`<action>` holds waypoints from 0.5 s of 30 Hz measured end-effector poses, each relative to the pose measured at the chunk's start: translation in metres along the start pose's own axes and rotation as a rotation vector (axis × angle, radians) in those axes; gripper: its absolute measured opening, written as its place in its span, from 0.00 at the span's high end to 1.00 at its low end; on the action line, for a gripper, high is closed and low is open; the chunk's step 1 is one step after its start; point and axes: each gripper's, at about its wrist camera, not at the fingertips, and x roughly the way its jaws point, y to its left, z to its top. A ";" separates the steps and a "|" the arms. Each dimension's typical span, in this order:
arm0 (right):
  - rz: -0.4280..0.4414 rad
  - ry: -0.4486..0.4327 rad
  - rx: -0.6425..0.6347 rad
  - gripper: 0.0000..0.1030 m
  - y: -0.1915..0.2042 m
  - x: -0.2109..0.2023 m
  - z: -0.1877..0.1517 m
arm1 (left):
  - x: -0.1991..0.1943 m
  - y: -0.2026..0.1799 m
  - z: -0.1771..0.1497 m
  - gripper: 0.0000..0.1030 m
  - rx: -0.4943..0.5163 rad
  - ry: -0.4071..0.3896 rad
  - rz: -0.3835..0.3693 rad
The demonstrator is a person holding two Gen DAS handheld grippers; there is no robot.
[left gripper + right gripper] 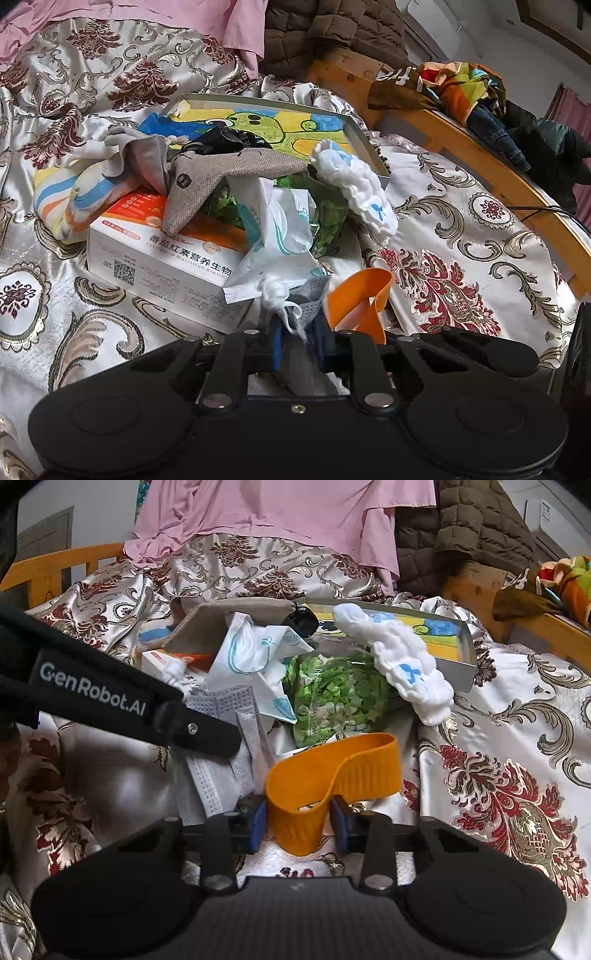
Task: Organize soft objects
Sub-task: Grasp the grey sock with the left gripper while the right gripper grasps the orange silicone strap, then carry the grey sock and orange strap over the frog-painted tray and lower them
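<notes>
My left gripper (297,350) is shut on a grey face mask (308,299); the mask also shows in the right wrist view (225,746) under the left gripper's arm (110,698). My right gripper (299,825) is shut on an orange rubber band loop (332,779), seen too in the left wrist view (360,299). A pile of soft things lies ahead: a white knitted cloth (406,664), a beige fabric piece (221,177), a striped cloth (74,195), a white mask packet (280,229), a bag of green leaves (336,694).
A white and orange carton (159,258) lies under the pile. A shallow box with a cartoon picture (288,125) sits behind. All rest on a patterned satin bedspread (461,258). A wooden bed rail (480,155) carries clothes at right; a pink sheet (277,513) lies behind.
</notes>
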 end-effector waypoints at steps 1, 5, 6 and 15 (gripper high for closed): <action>-0.001 -0.001 0.003 0.72 0.000 -0.001 0.000 | -0.001 0.000 -0.001 0.86 -0.003 -0.002 0.002; -0.021 -0.006 -0.018 0.80 0.004 -0.006 0.000 | -0.012 -0.001 -0.004 0.92 -0.013 -0.019 0.016; -0.025 -0.011 -0.023 0.82 0.005 -0.008 0.001 | -0.015 -0.002 -0.006 0.92 -0.011 -0.024 0.019; -0.101 -0.134 -0.161 0.85 0.022 -0.040 0.001 | -0.058 -0.012 0.007 0.93 0.006 -0.118 0.022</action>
